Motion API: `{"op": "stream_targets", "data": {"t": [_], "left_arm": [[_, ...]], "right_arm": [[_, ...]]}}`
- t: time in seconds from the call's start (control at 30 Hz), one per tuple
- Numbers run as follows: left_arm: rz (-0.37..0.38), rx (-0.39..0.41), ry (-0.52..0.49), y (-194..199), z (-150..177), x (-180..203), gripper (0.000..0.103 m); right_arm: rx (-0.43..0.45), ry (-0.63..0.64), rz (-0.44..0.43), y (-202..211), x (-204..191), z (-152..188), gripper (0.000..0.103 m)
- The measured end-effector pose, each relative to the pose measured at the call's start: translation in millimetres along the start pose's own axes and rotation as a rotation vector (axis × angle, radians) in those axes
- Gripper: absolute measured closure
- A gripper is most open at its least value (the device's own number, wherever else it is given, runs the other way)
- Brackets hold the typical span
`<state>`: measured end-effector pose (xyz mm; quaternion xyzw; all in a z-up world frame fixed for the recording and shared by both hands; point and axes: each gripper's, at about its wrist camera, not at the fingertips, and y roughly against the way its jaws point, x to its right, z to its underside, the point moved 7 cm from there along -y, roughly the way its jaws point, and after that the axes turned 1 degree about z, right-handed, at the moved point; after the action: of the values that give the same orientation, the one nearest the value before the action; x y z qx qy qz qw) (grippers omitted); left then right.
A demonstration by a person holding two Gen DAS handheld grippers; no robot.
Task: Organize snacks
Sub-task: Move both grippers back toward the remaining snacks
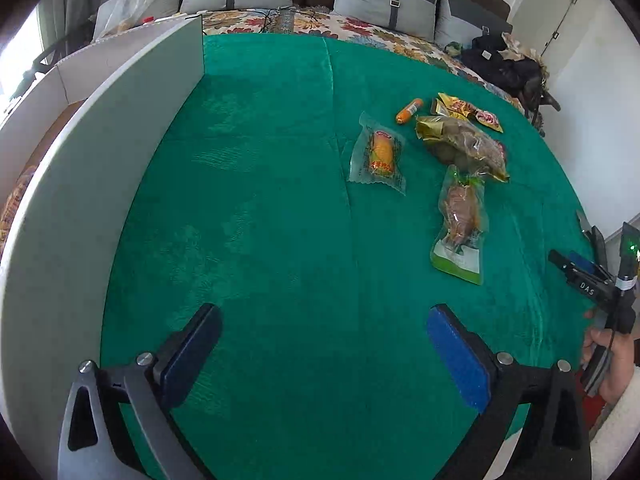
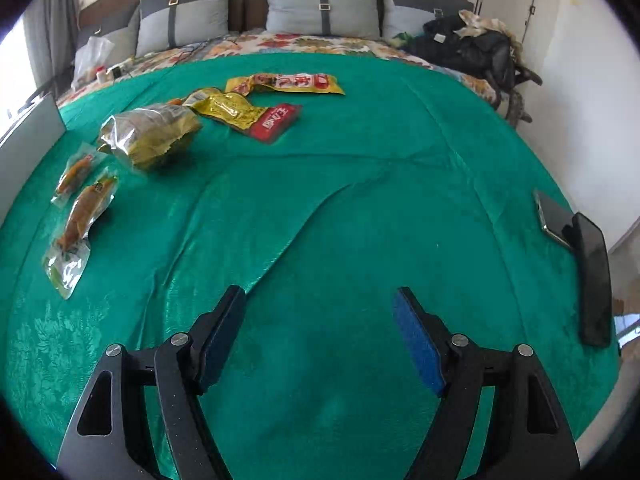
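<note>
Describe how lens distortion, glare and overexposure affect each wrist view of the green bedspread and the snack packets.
Left wrist view: fisheye bends the white board wall into a curve; the window at the upper left is blown out. Right wrist view: the green velvet bedspread bulges like a dome, daylight sheens on its creases, the clear crinkled snack bag throws glare, and the corners are vignetted black.

Left gripper (image 1: pixel 324 354): black frame, blue pads, silver screws. Right gripper (image 2: pixel 319 336): matched it; lower right of left view showed "DAS" lettering, green light, black cable.

Green blanket (image 2: pixel 360 184) — floral bedspread (image 2: pixel 304 45), grey pillows (image 2: pixel 320 8)
</note>
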<state>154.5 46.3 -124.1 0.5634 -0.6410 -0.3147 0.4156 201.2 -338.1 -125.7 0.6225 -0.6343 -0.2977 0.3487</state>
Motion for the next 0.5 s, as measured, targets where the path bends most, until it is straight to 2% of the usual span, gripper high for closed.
{"op": "stream_targets", "data": {"t": [0.1,0.23,0.33,0.4,0.5], "left_arm": [[-0.064,0.013,-0.046,-28.4,-6.6,-5.8,0.003],[-0.072,0.017,-0.024,-49.2,-13.0,-15.3,0.002],[-0.133,0.06,-0.078,-61.1,-23.9,-13.4,0.0],[-0.119,0.109,-0.103,-66.3,-33.9,-9.6,0.0],[-0.128,0.131,-0.084,-76.1,-54.5,-10.4,0.0]], "right_arm": [[-0.002,-0.008,-0.013,-11.3,1.6,-4.2,0.024],[0.033,-0.037,-0.025,-16.5,2.9,-3.5,0.016],[0.031,-0.04,-0.026,-17.5,4.6,-3.4,0.014],[0.031,-0.038,-0.021,-17.5,5.2,-3.3,0.013],[0.029,-0.041,-0.018,-17.9,6.6,-3.2,0.012]]}}
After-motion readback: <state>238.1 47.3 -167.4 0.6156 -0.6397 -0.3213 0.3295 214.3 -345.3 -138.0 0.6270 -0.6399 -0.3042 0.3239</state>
